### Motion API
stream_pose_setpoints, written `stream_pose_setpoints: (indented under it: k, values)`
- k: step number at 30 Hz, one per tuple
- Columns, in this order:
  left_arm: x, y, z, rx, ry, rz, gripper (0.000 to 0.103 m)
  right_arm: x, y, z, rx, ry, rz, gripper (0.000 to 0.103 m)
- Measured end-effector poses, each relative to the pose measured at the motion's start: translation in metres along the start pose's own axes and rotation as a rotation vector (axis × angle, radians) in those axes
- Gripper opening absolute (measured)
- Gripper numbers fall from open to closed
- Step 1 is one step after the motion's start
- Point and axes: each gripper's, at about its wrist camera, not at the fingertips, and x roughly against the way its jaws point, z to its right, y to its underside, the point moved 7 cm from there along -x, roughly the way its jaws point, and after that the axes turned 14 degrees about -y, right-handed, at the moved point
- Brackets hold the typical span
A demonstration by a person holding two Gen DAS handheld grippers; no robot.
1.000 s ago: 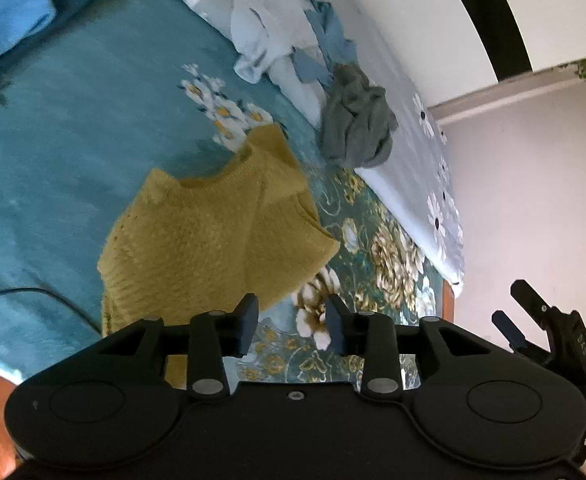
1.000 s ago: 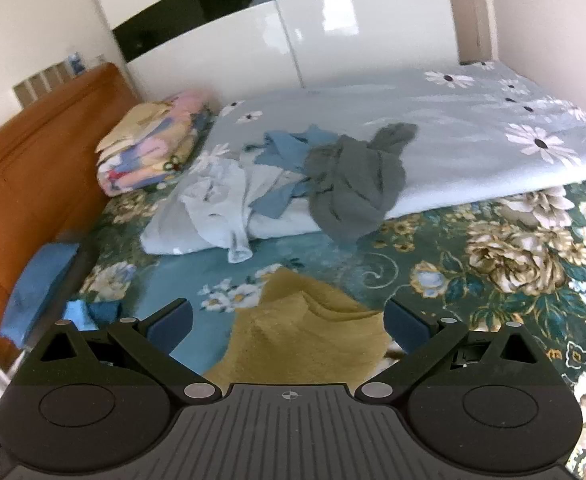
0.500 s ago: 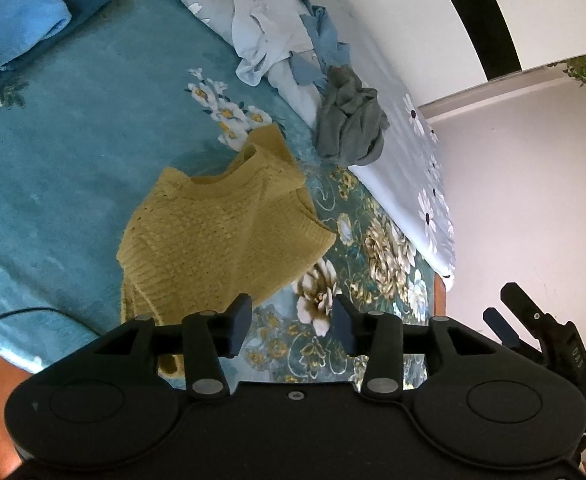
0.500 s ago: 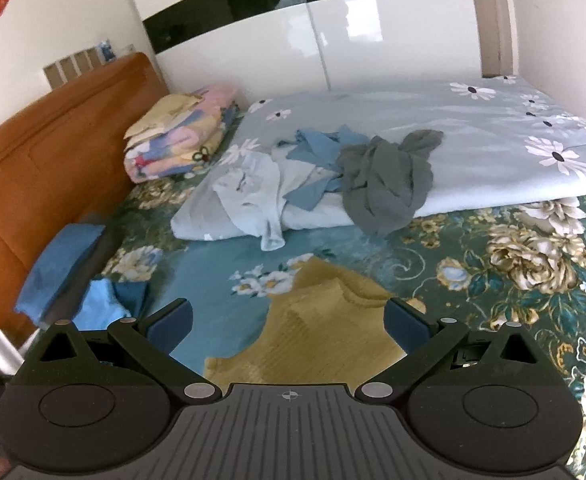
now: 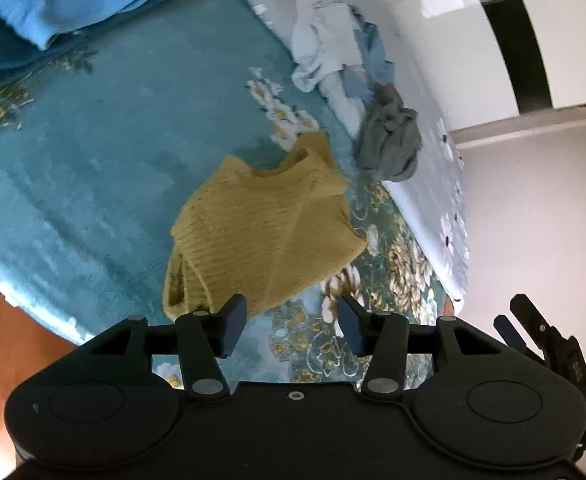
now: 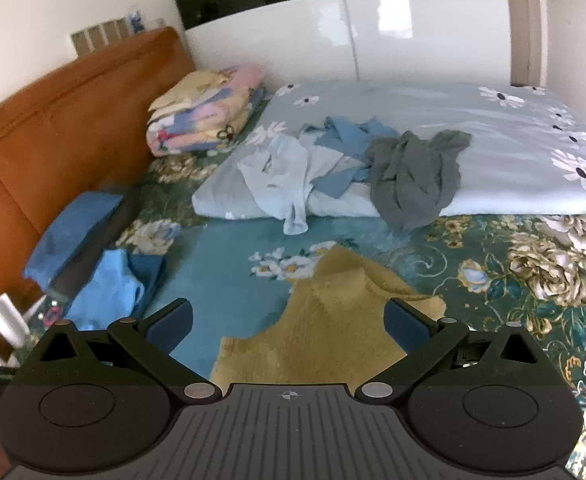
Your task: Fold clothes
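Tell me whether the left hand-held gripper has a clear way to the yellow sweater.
Probably yes. The left hand-held gripper hangs just short of the yellow sweater, jaws opening with nothing between them. Only bare bedspread lies between it and the sweater's near hem, and the right hand-held gripper stays off to the side.

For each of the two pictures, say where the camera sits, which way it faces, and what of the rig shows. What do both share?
Left wrist: on the left gripper, jaws opening and empty, angled down at the yellow sweater; the right gripper shows at the edge.
Right wrist: on the right gripper, open, facing across the bed toward the headboard.
Shared: sweater, grey garment.
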Motion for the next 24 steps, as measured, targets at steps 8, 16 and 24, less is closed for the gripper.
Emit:
stream_pose_setpoints:
  k: [8, 16, 24]
  values:
    - [-0.031, 0.002, 0.010, -0.007, -0.074, -0.040, 0.058, -0.017, 0.016, 0.025, -0.037, -0.015, -0.065, 0.103]
    - [-0.090, -0.018, 0.006, 0.050, -0.258, -0.034, 0.066, -0.030, 0.024, 0.086, -0.127, 0.002, -0.110, 0.103]
    - [-0.146, -0.060, 0.018, 0.043, -0.403, 0.044, 0.066, -0.043, 0.031, 0.145, -0.175, 0.048, -0.168, 0.103]
